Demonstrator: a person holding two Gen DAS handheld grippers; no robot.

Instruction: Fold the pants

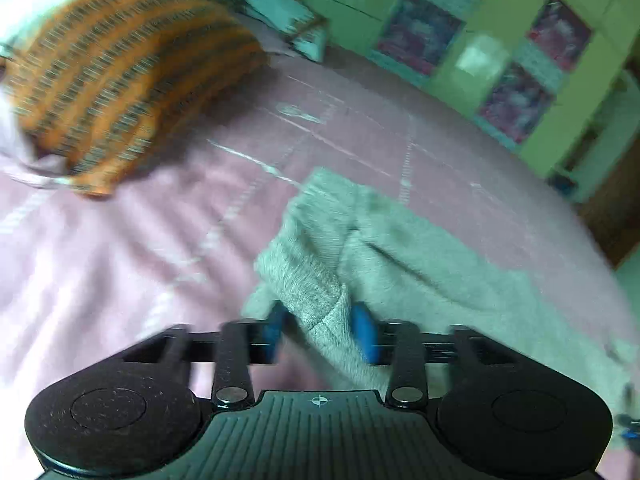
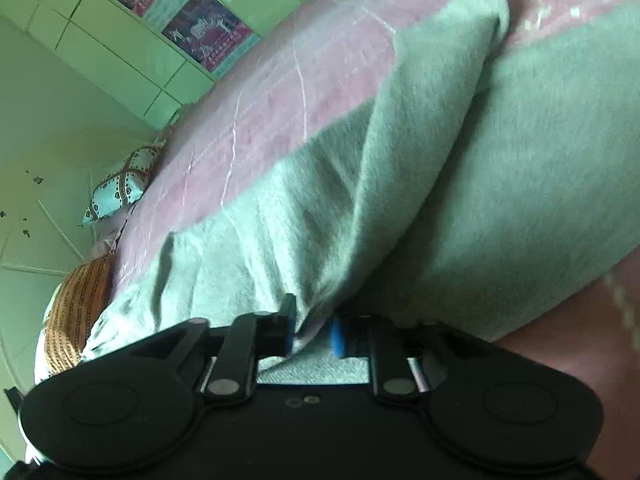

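Grey fleece pants (image 1: pixel 420 248) lie on a pink bedspread (image 1: pixel 120 264). My left gripper (image 1: pixel 320 330) is shut on a ribbed edge of the pants, the cloth pinched between its blue pads (image 1: pixel 364 332). In the right wrist view the pants (image 2: pixel 500 168) spread wide across the bed with a raised fold running up the middle. My right gripper (image 2: pixel 314 334) is shut on a bunched edge of the pants at the foot of that fold. Both views are motion-blurred.
An orange striped pillow (image 1: pixel 120 80) lies at the far left of the bed, also in the right wrist view (image 2: pixel 78 312). A small patterned cushion (image 1: pixel 288 16) sits by the green wall. A green cupboard with pictures (image 1: pixel 520 80) stands beyond the bed.
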